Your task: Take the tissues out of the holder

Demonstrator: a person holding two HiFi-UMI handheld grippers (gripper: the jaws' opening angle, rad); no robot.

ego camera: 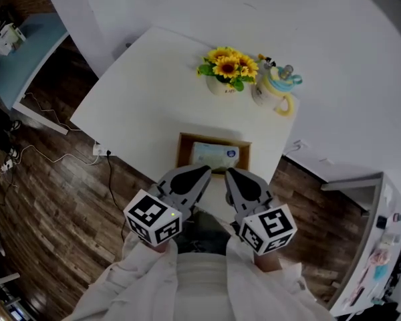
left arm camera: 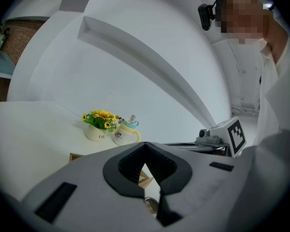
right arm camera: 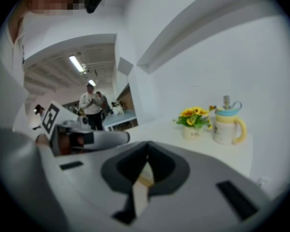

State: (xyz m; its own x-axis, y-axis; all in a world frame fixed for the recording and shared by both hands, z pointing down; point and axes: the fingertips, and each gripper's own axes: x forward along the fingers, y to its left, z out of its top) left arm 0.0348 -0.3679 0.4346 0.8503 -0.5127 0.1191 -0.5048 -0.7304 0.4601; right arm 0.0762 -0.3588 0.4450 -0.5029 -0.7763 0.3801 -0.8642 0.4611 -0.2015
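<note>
white table [ego camera: 140, 105] by a white wall. wooden holder [ego camera: 182, 151] with tissue pack [ego camera: 214, 156] just ahead of left gripper [ego camera: 204, 172] and right gripper [ego camera: 231, 174], both closed, empty. pack apparently film-wrapped: light, soft, slippery; pinch its near edge.

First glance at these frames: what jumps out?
The sunflower pot and the yellow-handled teapot beside it stand out at the far side of the white table. Near the table's front edge sits a wooden holder with a tissue pack in it. The left gripper and right gripper hover just short of it, both shut and empty.
</note>
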